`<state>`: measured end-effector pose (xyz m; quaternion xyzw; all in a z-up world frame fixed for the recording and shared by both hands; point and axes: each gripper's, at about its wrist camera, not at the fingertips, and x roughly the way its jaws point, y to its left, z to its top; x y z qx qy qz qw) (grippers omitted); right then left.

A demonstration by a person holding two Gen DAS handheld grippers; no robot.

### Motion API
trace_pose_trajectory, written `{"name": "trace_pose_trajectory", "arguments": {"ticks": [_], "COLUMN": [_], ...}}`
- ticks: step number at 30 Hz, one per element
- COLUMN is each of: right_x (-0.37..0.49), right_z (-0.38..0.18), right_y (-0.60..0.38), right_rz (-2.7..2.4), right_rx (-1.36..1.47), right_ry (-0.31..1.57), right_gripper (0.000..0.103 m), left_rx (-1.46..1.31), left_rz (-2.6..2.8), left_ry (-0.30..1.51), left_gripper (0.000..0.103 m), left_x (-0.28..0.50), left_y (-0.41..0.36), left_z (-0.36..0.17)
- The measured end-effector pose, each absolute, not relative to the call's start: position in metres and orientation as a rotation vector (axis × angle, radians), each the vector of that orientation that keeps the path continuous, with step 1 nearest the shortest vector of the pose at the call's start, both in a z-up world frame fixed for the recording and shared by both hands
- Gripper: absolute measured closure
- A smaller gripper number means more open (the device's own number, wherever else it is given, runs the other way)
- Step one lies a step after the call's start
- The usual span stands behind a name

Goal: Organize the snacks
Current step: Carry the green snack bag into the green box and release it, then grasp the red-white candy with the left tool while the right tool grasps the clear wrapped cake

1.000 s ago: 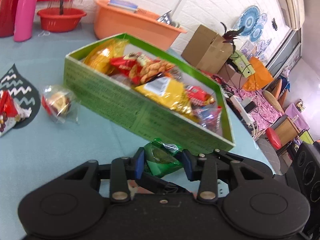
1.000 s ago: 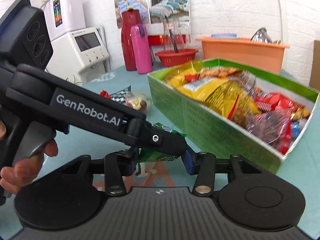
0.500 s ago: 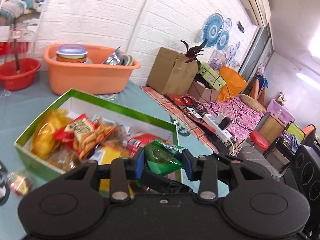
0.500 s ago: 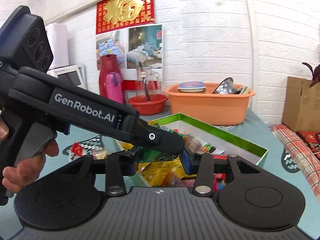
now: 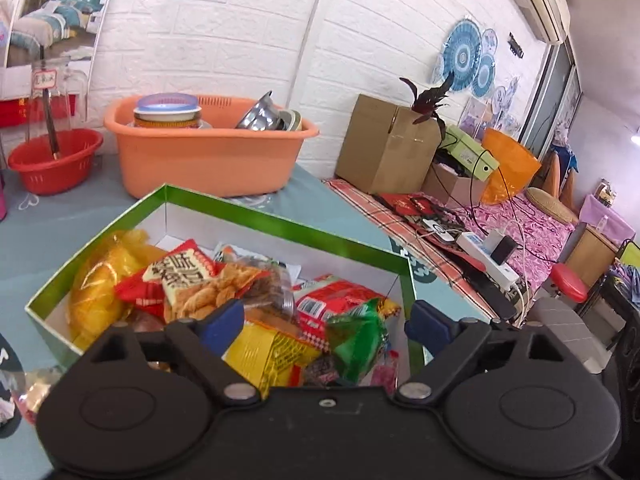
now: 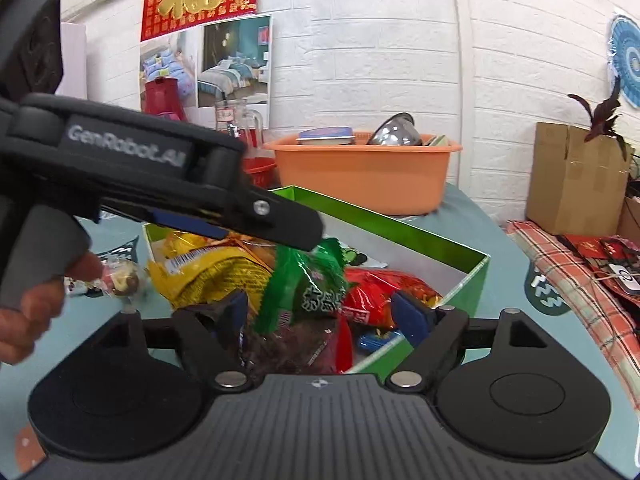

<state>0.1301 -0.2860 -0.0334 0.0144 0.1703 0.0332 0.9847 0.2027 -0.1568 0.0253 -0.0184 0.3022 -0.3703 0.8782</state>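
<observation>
From the left wrist camera, the left gripper (image 5: 326, 320) hangs over the near end of the green box (image 5: 280, 222), its two blue-padded fingers (image 5: 224, 320) spread wide apart with nothing between them. The green snack packet (image 5: 358, 340) lies loose just below, toward the right-hand finger, resting on the heap of snacks at the near right corner of the green box, touching neither pad. Deeper in the box, to the left of the packet, lie a yellow bag (image 5: 100, 280) and a red-and-white cracker bag (image 5: 188, 276); a red packet (image 5: 340, 300) sits just behind the green one. Beyond the far wall of the green box stands an orange tub (image 5: 208, 156) with bowls in it, and to the tub's left a red basket (image 5: 54, 160). A wrapped candy (image 5: 34, 392) lies on the blue tablecloth outside the box's near left corner. From the right wrist camera, the right gripper (image 6: 320, 312) is also held over the near end of the green box (image 6: 400, 224), fingers (image 6: 410, 316) parted wide, pinching nothing. The left gripper (image 6: 276, 226) reaches in from the left side above the box, a hand (image 6: 36, 304) on its trigger grip, and the green snack packet (image 6: 308, 280) shows directly under its tip, standing on end among the other bags; whether it touches that tip cannot be told here. The orange tub (image 6: 360, 176) sits behind the box.
</observation>
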Motion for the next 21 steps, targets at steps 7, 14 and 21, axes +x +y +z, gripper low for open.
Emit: {"name": "trace_pose_trajectory", "arguments": {"ticks": [7, 14, 21], "right_x": [0.112, 0.094, 0.100], "right_z": [-0.013, -0.004, -0.015], "right_y": [-0.278, -0.243, -0.198], "right_rz": [0.094, 0.236, 0.358], "right_rx": [0.048, 0.058, 0.033], "right_ry": [0.281, 0.267, 0.331], "right_gripper": [0.000, 0.000, 0.000], "left_rx": [-0.076, -0.091, -0.110], "left_rz": [-0.749, -0.648, -0.411], "left_ry": [0.613, 0.591, 0.614], "left_gripper": [0.000, 0.000, 0.000], "left_x": [0.183, 0.161, 0.175], "left_y": [-0.129, -0.065, 0.015], "left_z": [0.044, 0.060, 0.044]}}
